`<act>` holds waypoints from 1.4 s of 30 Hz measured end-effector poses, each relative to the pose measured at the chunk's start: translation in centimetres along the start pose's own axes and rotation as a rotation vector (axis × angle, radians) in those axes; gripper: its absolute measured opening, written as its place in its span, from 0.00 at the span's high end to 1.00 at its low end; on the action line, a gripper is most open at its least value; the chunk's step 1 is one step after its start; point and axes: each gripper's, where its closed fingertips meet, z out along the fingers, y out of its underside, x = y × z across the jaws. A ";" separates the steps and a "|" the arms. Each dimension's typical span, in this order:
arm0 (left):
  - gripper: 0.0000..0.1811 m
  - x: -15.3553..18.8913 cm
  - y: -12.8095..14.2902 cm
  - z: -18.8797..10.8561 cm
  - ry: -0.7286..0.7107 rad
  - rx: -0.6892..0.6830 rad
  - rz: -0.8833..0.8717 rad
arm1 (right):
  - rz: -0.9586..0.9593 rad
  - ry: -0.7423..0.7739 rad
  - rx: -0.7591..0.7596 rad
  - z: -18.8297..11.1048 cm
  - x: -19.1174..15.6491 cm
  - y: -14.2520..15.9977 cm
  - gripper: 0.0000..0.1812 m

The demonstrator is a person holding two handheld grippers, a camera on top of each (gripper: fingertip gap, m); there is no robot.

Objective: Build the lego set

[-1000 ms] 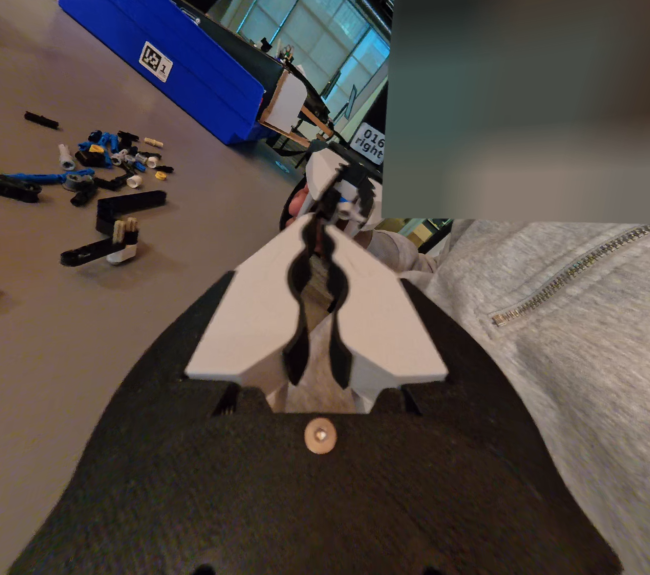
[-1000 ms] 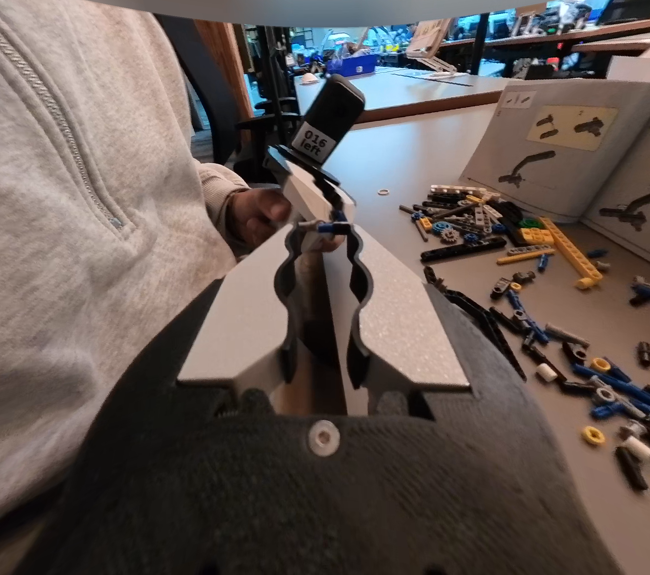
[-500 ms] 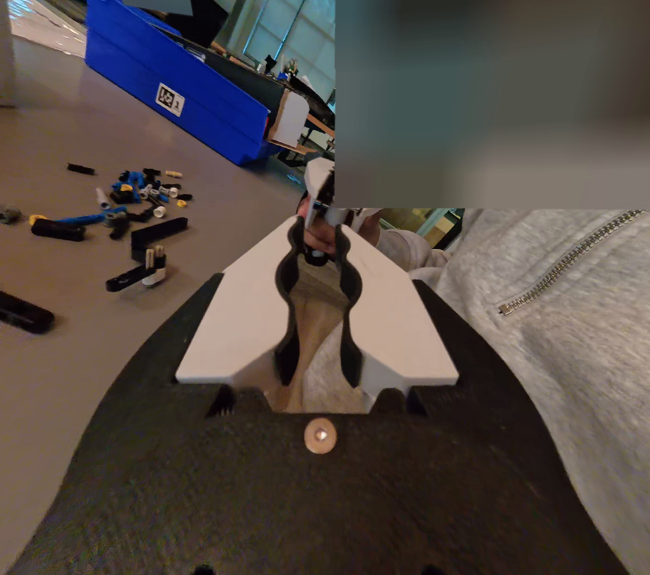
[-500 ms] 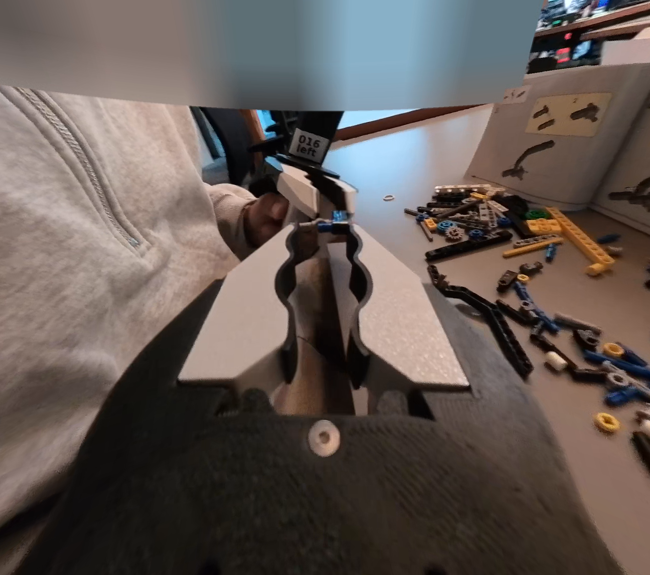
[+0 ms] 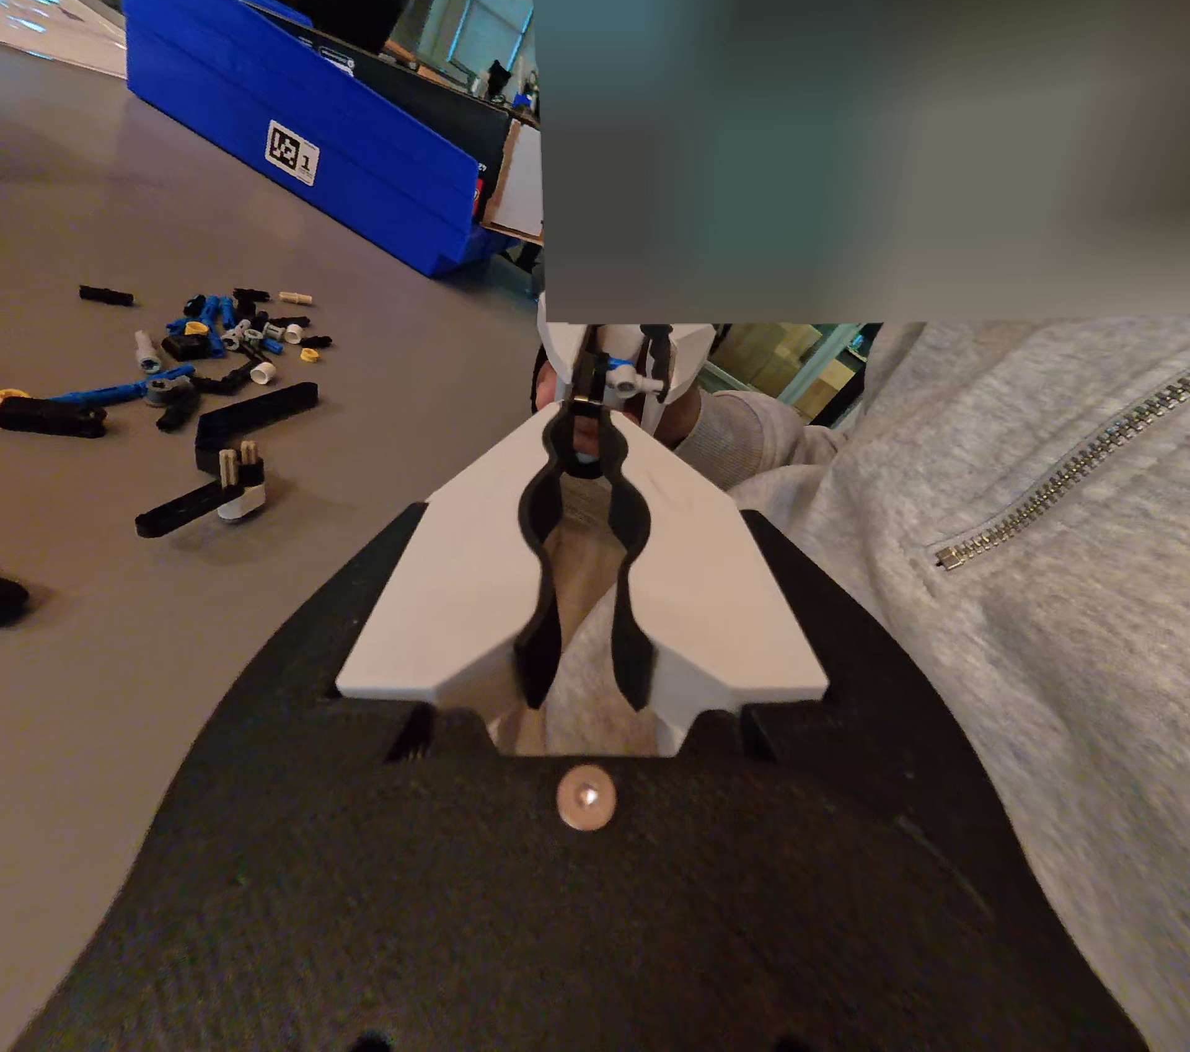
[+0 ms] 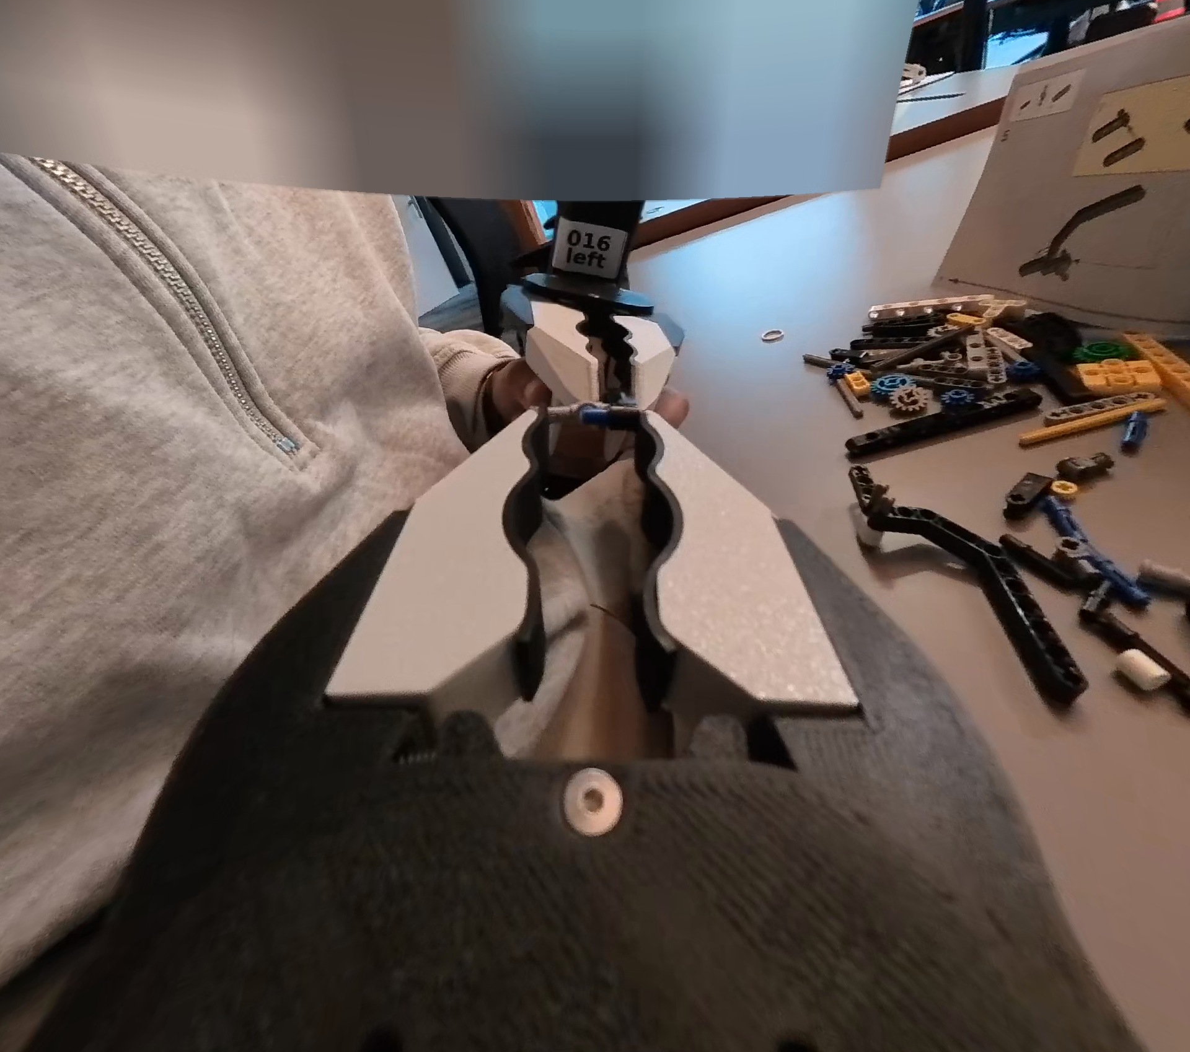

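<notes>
My two grippers meet tip to tip in the air in front of a person in a grey zip sweater [image 5: 966, 570]. My right gripper [image 6: 592, 416] is shut on a small blue and grey lego pin [image 6: 595, 415], held crosswise between its tips. The pin also shows in the left wrist view [image 5: 621, 380]. My left gripper [image 5: 583, 409] is shut on a small black lego piece [image 5: 585, 377] that touches the pin. In the right wrist view the left gripper [image 6: 605, 371] points at me, with a hand behind it.
A grey table [image 5: 161, 603] holds loose lego pieces [image 5: 212, 339] and a black angled beam with a white piece [image 5: 238, 442]. A blue bin [image 5: 257, 75] stands at the back. The right wrist view shows a parts pile [image 6: 998, 371], a black bent beam [image 6: 1004, 570] and instruction sheets [image 6: 1062, 223]. The tips of both grippers are at nearly the same place.
Both grippers have tilted and shifted while staying tip to tip. The left gripper's tips now sit right against the pin in the right gripper.
</notes>
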 end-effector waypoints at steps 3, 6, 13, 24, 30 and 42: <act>0.97 0.0 0.0 0.1 -0.025 0.008 0.010 | -0.010 0.011 0.004 -0.1 0.1 -0.1 0.87; 0.97 -0.2 0.0 0.1 -0.063 -0.002 0.057 | 0.004 0.019 -0.005 0.0 0.2 0.1 0.86; 0.97 -0.2 -0.1 0.1 -0.096 0.007 0.077 | 0.012 0.027 -0.005 0.0 0.4 0.1 0.86; 0.97 -0.4 -0.3 -0.1 -0.104 0.006 0.113 | -0.074 0.101 0.028 0.0 1.0 -0.4 0.84; 0.97 -0.4 -0.3 0.0 -0.095 -0.001 0.116 | -0.104 0.104 0.021 0.0 0.8 -0.4 0.85; 0.97 -0.4 0.2 0.2 -0.143 -0.015 0.161 | -0.080 0.096 -0.012 -0.2 0.7 -0.1 0.86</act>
